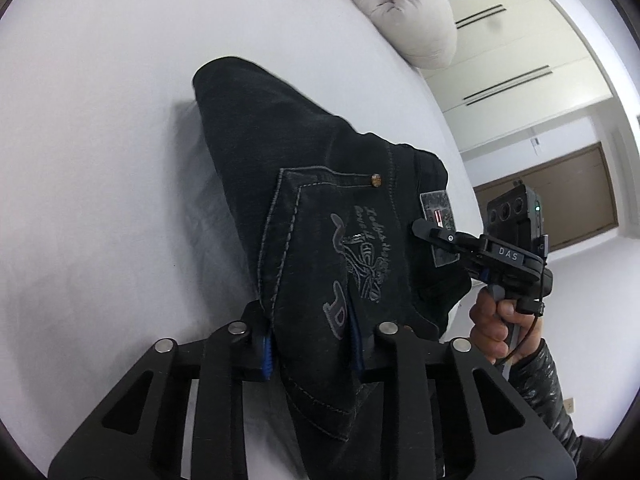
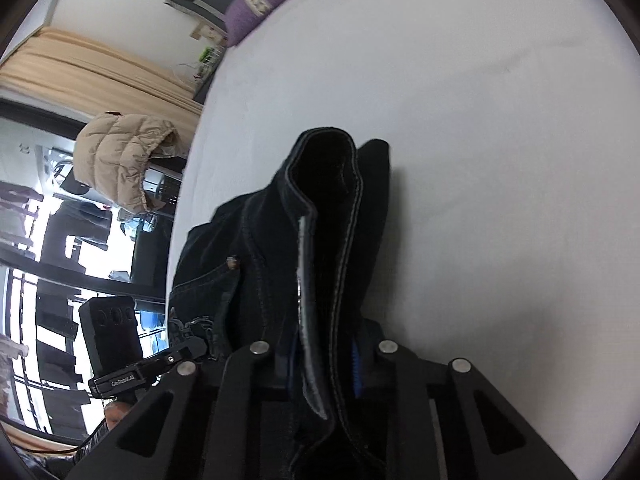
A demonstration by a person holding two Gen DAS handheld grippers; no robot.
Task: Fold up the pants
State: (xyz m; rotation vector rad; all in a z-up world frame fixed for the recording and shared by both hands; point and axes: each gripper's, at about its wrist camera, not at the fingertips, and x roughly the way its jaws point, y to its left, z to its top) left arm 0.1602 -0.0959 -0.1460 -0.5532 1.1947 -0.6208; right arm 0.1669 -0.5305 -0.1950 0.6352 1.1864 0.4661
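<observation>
The black denim pants (image 1: 320, 208) hang folded above the white bed (image 1: 100, 140), held up by both grippers. My left gripper (image 1: 312, 344) is shut on the pants at the back pocket with grey embroidery. My right gripper (image 1: 424, 230), seen from the side in the left wrist view, is shut on the waistband by the leather patch (image 1: 438, 216). In the right wrist view, my right gripper (image 2: 324, 356) clamps the folded waistband (image 2: 332, 240), and my left gripper (image 2: 188, 350) grips the pants (image 2: 224, 264) at lower left.
A beige puffy jacket (image 1: 404, 12) lies at the bed's far end. Another beige jacket (image 2: 124, 156) hangs beside the bed near a window. A purple cushion (image 2: 256, 4) lies beyond the bed (image 2: 480, 120). A brown door (image 1: 568, 200) is off to the right.
</observation>
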